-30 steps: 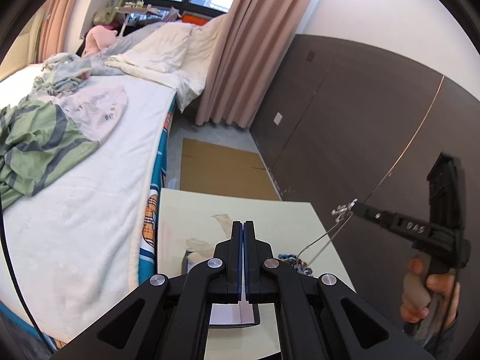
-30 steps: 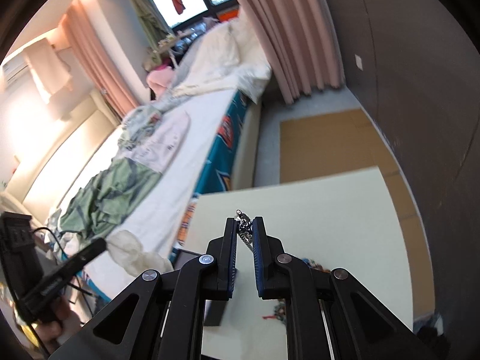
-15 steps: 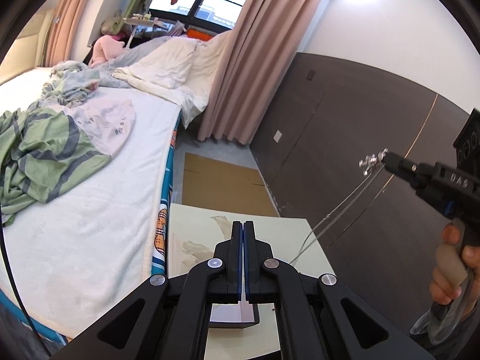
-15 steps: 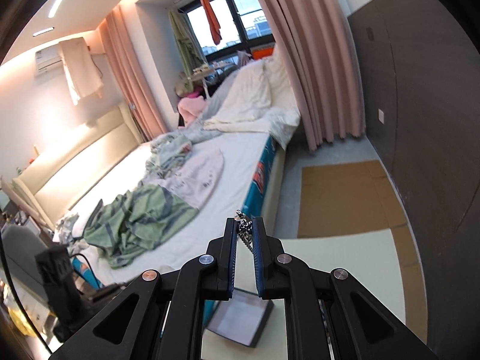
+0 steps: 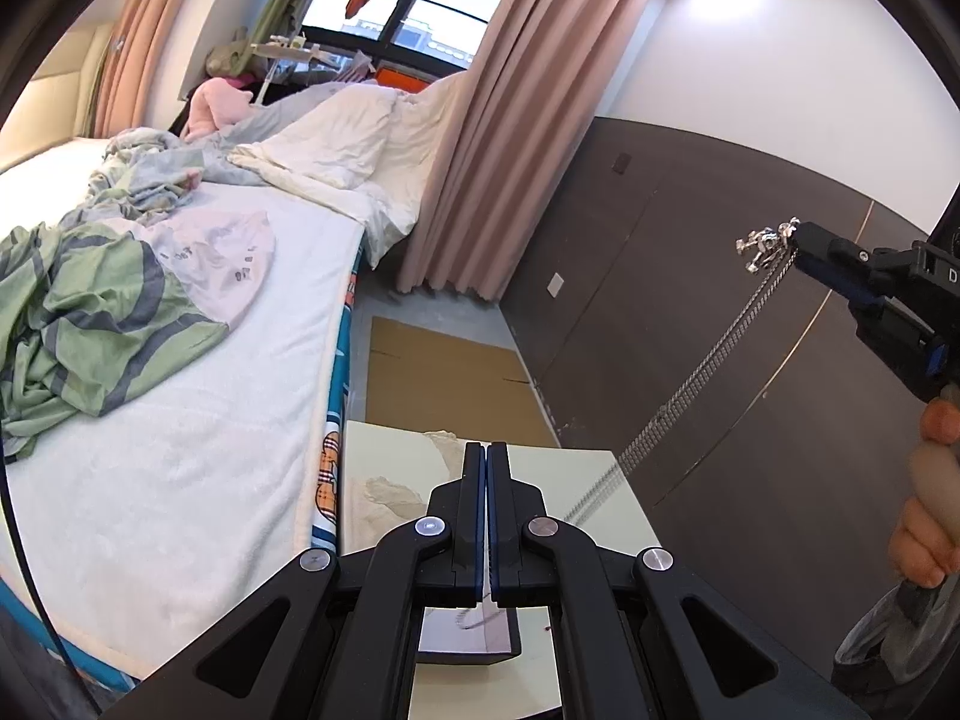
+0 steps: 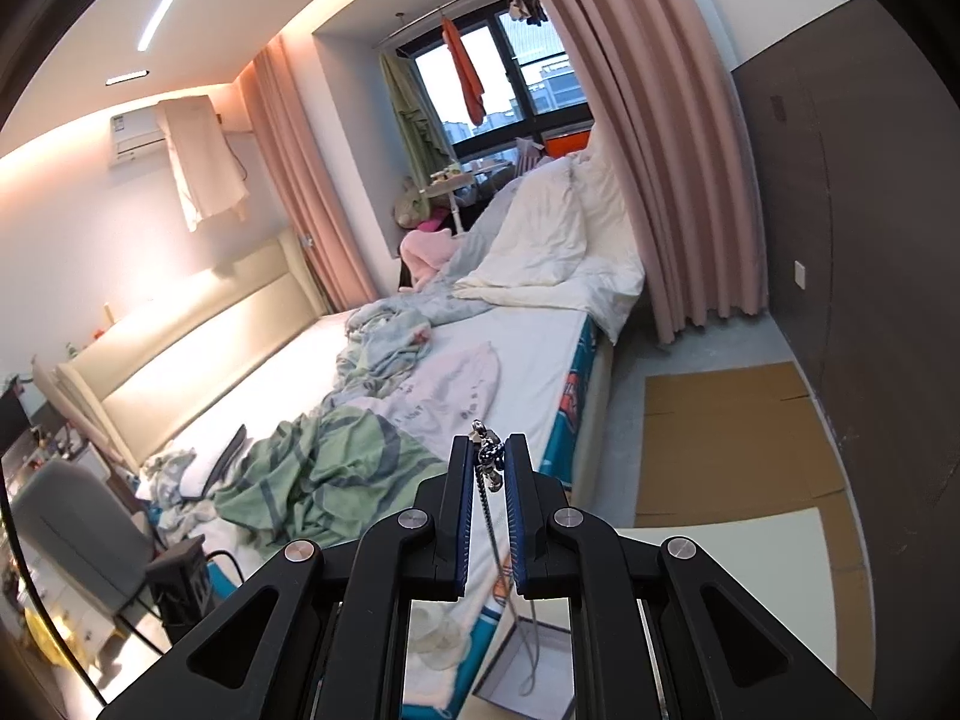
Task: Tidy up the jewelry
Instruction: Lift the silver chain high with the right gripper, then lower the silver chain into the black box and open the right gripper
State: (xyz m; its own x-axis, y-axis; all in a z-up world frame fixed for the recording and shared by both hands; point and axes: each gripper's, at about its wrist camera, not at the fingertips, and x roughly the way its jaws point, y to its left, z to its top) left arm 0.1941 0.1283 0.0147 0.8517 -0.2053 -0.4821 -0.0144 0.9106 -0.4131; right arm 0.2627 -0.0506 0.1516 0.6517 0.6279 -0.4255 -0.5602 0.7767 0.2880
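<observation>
While the left gripper (image 5: pixel 486 456) body blocks most of the dark tray (image 5: pixel 468 639) under it, only a tray strip with a thin chain bit shows between the linkage arms; what else lies in the tray can't be made out. Left fingers pressed together, blue pads touching, nothing visibly between them. Right gripper (image 5: pixel 795 246) cut off at the frame's right edge, up high and right of the left fingers, person's hand (image 5: pixel 927 498) partly out of frame. In the right wrist view the right gripper (image 6: pixel 487 456) fingers stand slightly apart, pinching the clasp end of a silver chain necklace (image 6: pixel 489 457) at the tips. Necklace (image 5: pixel 708 360) hangs doubled from those tips down toward the pale table (image 5: pixel 600 474), lower end hidden behind the left gripper. Tray (image 6: pixel 528 684) below the right fingers, mostly covered by the gripper body.
</observation>
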